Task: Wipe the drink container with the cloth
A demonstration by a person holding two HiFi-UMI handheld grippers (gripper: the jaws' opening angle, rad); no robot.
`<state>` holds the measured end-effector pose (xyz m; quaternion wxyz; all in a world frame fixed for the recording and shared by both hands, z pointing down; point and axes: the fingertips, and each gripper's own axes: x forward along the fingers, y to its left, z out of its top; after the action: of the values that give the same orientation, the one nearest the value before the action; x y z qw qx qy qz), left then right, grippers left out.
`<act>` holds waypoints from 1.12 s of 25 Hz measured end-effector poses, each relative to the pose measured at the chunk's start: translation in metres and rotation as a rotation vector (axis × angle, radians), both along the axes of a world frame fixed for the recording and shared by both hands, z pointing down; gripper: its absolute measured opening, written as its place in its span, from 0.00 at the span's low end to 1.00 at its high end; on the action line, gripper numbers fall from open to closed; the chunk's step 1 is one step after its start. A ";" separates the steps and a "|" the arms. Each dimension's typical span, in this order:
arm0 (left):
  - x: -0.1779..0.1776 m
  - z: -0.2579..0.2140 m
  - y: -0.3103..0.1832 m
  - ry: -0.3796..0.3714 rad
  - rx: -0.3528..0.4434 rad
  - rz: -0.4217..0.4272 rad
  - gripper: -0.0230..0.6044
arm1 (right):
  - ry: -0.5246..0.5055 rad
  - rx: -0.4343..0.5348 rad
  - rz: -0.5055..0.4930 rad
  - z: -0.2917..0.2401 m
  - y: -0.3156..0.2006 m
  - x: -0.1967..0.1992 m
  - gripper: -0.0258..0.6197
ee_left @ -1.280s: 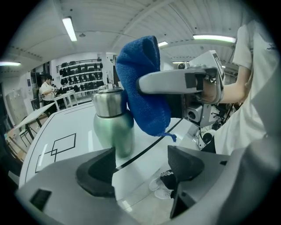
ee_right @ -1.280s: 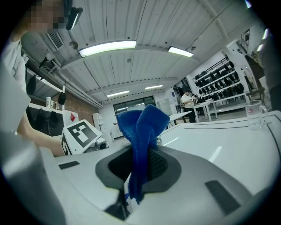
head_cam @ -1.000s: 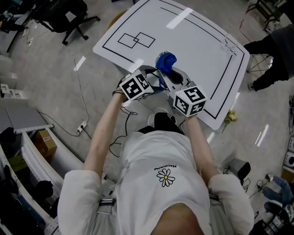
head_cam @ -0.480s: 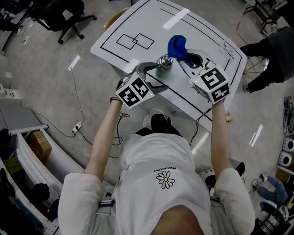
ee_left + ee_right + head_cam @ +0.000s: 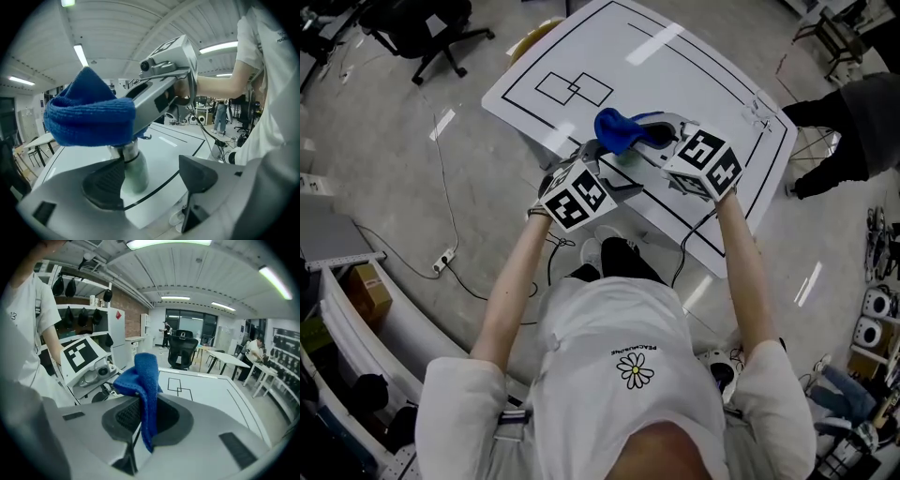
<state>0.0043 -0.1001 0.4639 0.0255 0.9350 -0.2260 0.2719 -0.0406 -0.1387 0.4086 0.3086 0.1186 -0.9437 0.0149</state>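
Head view: the wipe looks under way rather than done. The right tool [image 5: 654,134] holds the blue cloth [image 5: 617,128] over the drink container [image 5: 628,158]. The drink container stands near the front edge of the white desk [image 5: 675,75] and is mostly hidden under the cloth, with only a sliver of its green body showing. The left tool [image 5: 609,164] reaches in at the same spot from the other side.

Left gripper view: the drink container stands upright on the desk between the left tool's jaws, which are apart. Its body is against or just beside the left pad, with a clear gap to the right one, so it is bracketed, not clamped. The cloth sits on or just over its cap. The sides below are bare and, I judge, yet to be wiped.

Right gripper view: the right tool's jaws are closed on a fold of the cloth, which bunches above them and hangs below. The drink container cannot be seen here.
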 end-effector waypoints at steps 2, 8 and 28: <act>-0.001 0.001 -0.001 0.014 -0.007 -0.009 0.61 | -0.031 -0.023 0.010 0.001 0.005 0.000 0.11; -0.001 0.002 0.002 0.011 -0.009 -0.007 0.61 | -0.104 -0.089 0.048 0.009 0.023 0.007 0.11; -0.052 -0.115 -0.023 0.254 0.213 -0.393 0.20 | -0.533 0.197 0.387 -0.109 -0.003 0.053 0.11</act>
<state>-0.0480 -0.1229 0.3490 0.0076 0.8971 -0.4259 0.1169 0.0127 -0.1414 0.2994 0.0297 0.3166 -0.9480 0.0123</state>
